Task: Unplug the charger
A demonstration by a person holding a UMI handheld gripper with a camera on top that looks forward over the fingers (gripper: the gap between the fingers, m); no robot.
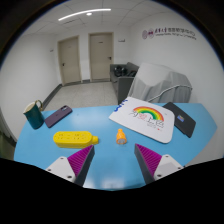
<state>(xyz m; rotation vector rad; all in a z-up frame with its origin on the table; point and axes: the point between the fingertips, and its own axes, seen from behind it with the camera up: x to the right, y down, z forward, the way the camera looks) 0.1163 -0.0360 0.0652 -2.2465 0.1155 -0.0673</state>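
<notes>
Charger — likely the orange plug (121, 136) beside the yellow power strip (73, 138) — sits just ahead of the gripper (115, 160), whose fingers gape wide, holding nothing, apparently lined up for approach.

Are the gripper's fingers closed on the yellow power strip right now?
No. The gripper is open and empty, and the yellow power strip lies on the blue table just beyond its fingers.

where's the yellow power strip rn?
Gripper view: the yellow power strip lies on the blue table, just ahead of the left finger, near the teal cup.
</notes>
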